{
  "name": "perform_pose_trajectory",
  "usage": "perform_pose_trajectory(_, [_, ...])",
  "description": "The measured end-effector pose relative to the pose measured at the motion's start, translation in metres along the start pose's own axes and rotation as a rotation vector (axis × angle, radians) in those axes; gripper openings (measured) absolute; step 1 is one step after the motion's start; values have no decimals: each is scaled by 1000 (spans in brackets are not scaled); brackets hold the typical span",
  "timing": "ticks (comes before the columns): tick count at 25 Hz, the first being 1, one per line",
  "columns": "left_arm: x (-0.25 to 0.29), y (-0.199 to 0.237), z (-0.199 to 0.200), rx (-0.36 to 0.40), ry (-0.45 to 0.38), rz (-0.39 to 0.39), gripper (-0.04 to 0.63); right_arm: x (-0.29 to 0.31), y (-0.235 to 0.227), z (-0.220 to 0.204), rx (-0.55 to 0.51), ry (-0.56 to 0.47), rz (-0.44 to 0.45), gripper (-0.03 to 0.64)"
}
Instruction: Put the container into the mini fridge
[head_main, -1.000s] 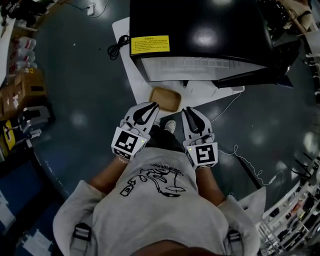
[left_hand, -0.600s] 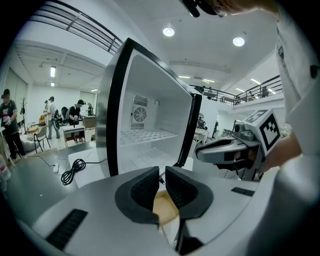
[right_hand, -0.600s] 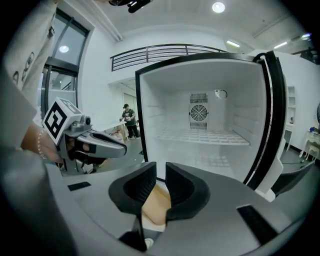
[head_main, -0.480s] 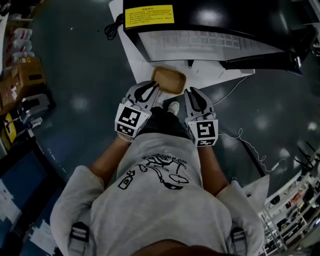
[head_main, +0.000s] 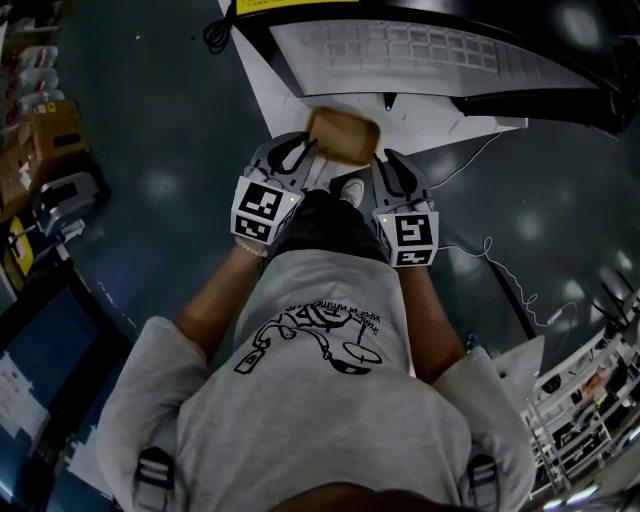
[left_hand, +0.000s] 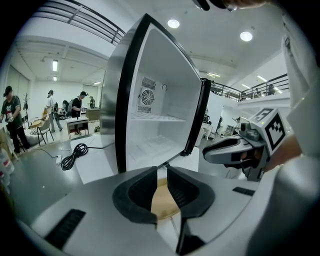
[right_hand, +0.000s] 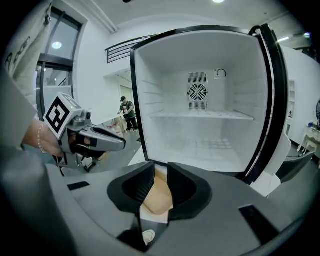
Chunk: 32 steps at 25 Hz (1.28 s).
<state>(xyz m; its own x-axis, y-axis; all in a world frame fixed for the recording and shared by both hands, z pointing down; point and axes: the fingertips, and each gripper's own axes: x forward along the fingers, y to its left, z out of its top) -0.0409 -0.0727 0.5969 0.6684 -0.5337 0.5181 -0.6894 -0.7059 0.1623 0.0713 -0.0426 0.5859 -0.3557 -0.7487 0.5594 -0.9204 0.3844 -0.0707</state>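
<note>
Two claws at the container, before the open mini fridge
The tan container lies on a white mat at the fridge's mouth. The left claw and right claw flank it, both opening, its edges in their gaps, unpinched.

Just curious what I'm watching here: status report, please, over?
Left gripper, right gripper: jaws opening, at the container's two ends, no grip yet. Container outside open mini fridge. Nothing blocking the opening.

Tan container, black mini fridge with a white interior.
</note>
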Motion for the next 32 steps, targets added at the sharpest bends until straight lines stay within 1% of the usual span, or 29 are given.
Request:
perform_pose_trajectory(7, [15,6,-27,-11,42,2,74,15,-5,-25,21,35,-7,97])
perform_pose_trajectory(13, [28,10,-45,-10,74,9,92,28,-12,-53,51,61,4,98])
perform_pose_trajectory(19, [41,17,-66,-61,98,8,94,42,-14,-73,73,106,13,104])
perform_pose_trajectory(23, [49,22,-77,-56,119,28,107,51,-16,-89,91,142,10,109])
perform_pose_trajectory(27, [54,27,-89,-53,146,42,123,58,-18,-100,103,157,8,115])
perform_pose_trajectory(32, [62,33,-106,-77,176,46,133,65,-22,-112,123,178,-2,129])
